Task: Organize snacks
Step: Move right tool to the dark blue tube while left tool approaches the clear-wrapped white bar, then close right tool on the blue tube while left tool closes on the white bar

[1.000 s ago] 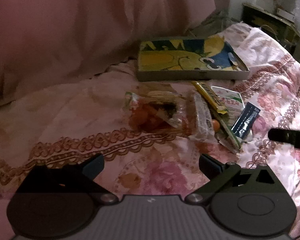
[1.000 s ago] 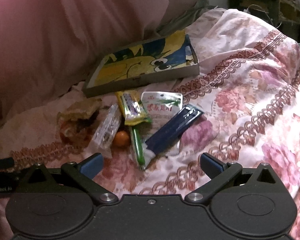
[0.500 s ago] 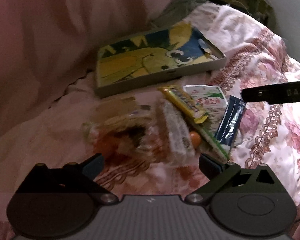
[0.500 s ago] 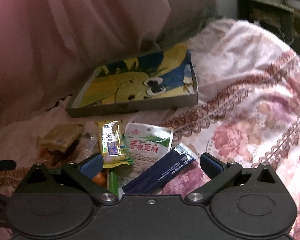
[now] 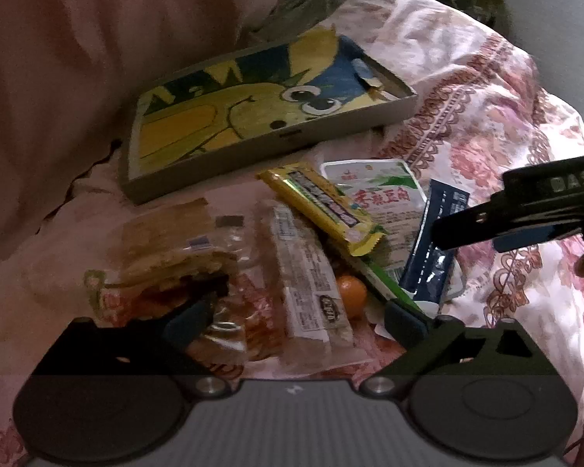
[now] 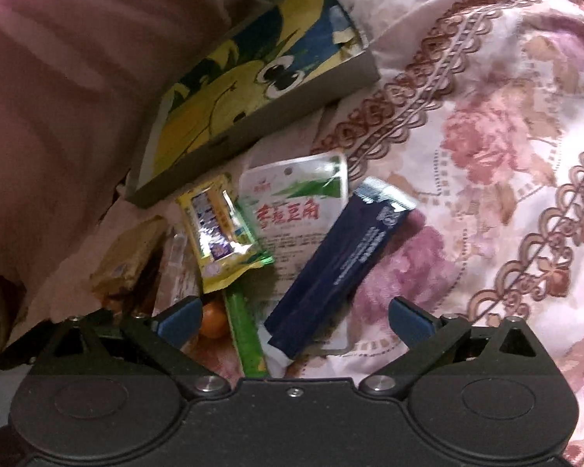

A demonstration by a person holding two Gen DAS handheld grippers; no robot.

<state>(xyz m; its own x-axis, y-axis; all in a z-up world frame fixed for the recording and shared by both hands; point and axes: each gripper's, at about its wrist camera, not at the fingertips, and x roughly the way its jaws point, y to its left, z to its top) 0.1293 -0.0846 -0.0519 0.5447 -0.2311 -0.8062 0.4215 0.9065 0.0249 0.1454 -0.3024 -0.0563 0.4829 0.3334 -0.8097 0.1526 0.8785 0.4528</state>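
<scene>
The left gripper (image 5: 294, 317) hangs low over the snack pile with its jaws spread wide and nothing between them. Straddled by its fingers lie a clear-wrapped bar (image 5: 307, 272) at 12 o'clock and a crumpled cracker packet (image 5: 171, 249) at 10 o'clock, with a small orange ball (image 5: 352, 292) at 1 o'clock, just beside the bar. Further out at 1 o'clock a yellow bar (image 5: 323, 206) lies across a white pouch (image 5: 373, 190).

The right gripper (image 6: 294, 317) is likewise fully open and empty. At 12 o'clock, between its fingers, the lower end of a dark blue sachet (image 6: 338, 268) points toward it, overlapping the white pouch's edge. A green stick (image 6: 245, 330) runs down at 11 o'clock, with the orange ball beside the left finger. Beyond the pile, at 11 o'clock, a shallow box (image 6: 276, 116) with a yellow cartoon lining sits on the flowered bedspread (image 6: 486, 155), holding no snacks that I can see.

This looks like the approach to a first pick, with the whole pile unsorted and outside the box. The right gripper probably needs to drop onto the sachet and close across its narrow width, lifting gently so the pouch beneath is not dragged. The soft bedding may give under pressure, so the grip should be shallow.
</scene>
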